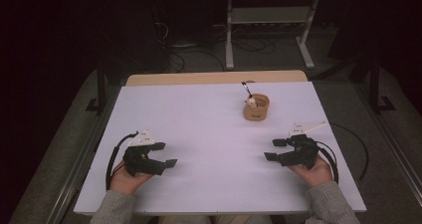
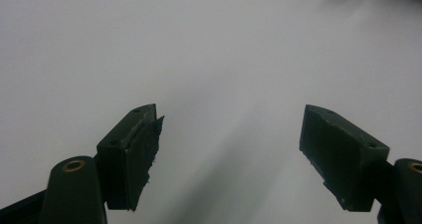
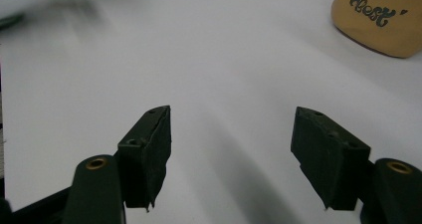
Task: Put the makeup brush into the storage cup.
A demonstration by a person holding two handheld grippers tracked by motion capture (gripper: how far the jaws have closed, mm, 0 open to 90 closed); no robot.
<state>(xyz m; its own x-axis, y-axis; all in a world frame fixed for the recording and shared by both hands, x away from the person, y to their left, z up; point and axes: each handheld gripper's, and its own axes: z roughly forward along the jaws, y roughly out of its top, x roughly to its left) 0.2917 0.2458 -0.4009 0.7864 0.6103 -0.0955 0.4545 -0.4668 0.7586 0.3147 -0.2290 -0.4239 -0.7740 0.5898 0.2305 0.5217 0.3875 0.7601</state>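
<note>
Fingers (image 2: pixel 132 149) of the left gripper (image 2: pixel 229 149) wide apart, nothing between them, bare white surface beyond. Same story on the right gripper (image 3: pixel 231 149): fingers (image 3: pixel 149 149) spread, no contact, no load.

Across the big white desk (image 1: pixel 209 134), seen from the high view: left gripper (image 1: pixel 167 154) low at the near left, right gripper (image 1: pixel 271 149) low at the near right, tips turned inward toward each other, well apart. Left hand (image 1: pixel 124 179) and right hand (image 1: pixel 313 173) wrapped around the gripper bodies, wrists close to the desk near its front edge, grey sleeves coming in from below. Looks like a ready pose, not a reach.

Farther back, right of centre: tan cup (image 1: pixel 256 108), upright, clear of both grippers, nearer the right one. Also at the upper right corner of the right gripper view (image 3: pixel 383 20), dark script on its wall.

Inside the cup, a pale lump (image 1: pixel 251 102) and a thin dark handle (image 1: pixel 246 88) leaning out over the far rim; too small to name.

Judging the step: start position, approach not yet begun. Likely next: forward and slightly inward with the right gripper, spread kept wide for the cup wall, or narrowed and lifted for that slim handle. Risk of tipping the cup on a clumsy side contact.
</note>
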